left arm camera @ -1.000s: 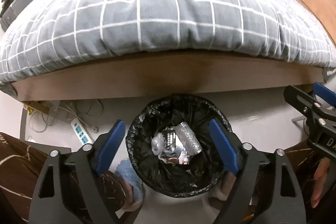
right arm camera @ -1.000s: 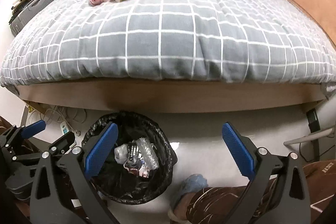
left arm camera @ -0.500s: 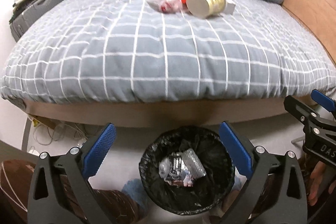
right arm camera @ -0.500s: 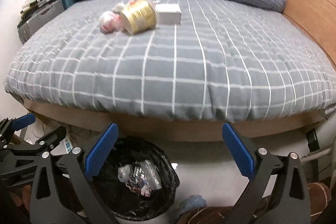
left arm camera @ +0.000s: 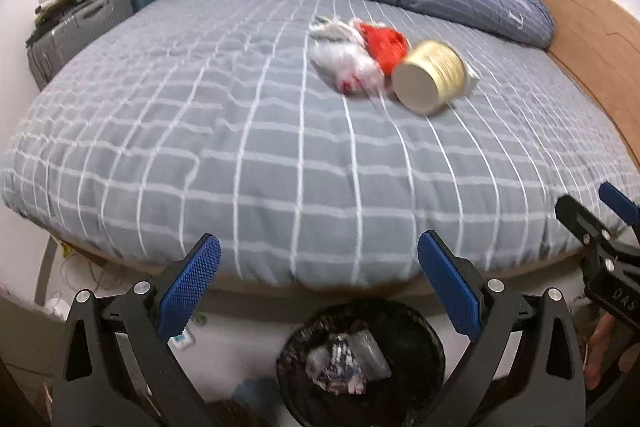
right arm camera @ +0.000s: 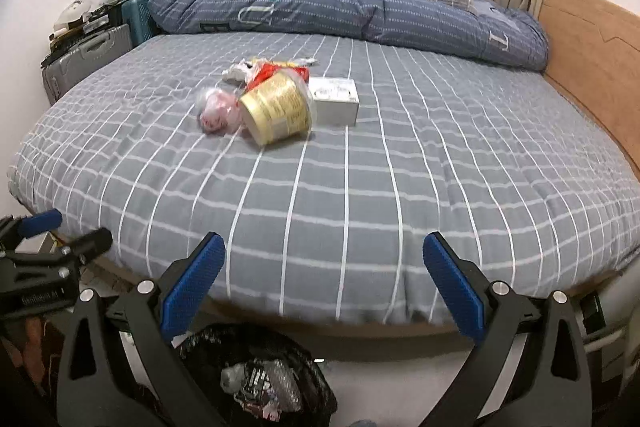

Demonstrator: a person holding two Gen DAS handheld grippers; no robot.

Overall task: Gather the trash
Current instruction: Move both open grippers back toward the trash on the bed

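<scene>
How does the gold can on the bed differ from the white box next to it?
The gold can is round and lies tipped on its side, its flat end facing the camera; the white box is rectangular and sits flat. The can is shiny gold with printing around it; the box is plain white with a label on top. Both rest on the checked bedcover, touching or nearly so, among other trash.

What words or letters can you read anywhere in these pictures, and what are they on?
"T": a big letter, seen several times on the blue quilt.
"DAS": on the right gripper; the rest is cut off.
Gold tin: print too blurred to read.
White box: print too small.
Left gripper: white lettering, too blurred.
</scene>
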